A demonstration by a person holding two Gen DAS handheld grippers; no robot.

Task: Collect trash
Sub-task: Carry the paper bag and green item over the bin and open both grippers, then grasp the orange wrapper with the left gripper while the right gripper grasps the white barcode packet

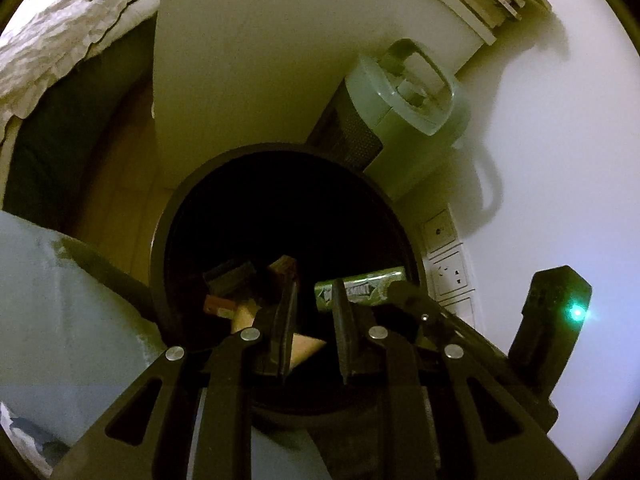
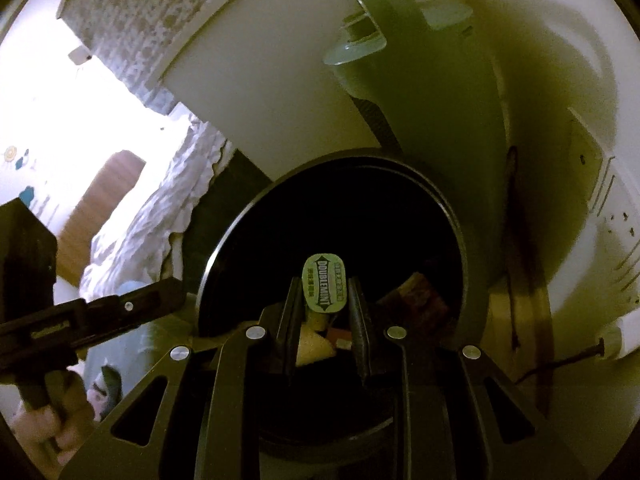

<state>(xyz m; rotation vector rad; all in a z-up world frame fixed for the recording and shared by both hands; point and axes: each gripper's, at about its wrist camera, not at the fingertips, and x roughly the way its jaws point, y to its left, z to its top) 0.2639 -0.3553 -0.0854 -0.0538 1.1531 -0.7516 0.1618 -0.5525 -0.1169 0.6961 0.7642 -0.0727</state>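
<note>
A round black trash bin stands on the floor, and both grippers hang over its mouth. In the right wrist view the bin's rim rings my right gripper, which is shut on a green Doublemint gum container, held end-on above the opening. The same container shows in the left wrist view, lying across, with the right gripper's finger on it. My left gripper is open and empty over the bin. Wrappers and paper scraps lie inside the bin.
A pale green air purifier stands behind the bin against the white wall. Wall sockets sit to the right. A white cabinet panel is behind, a bed with crumpled white bedding at the left, and a blue-grey cushion beside the bin.
</note>
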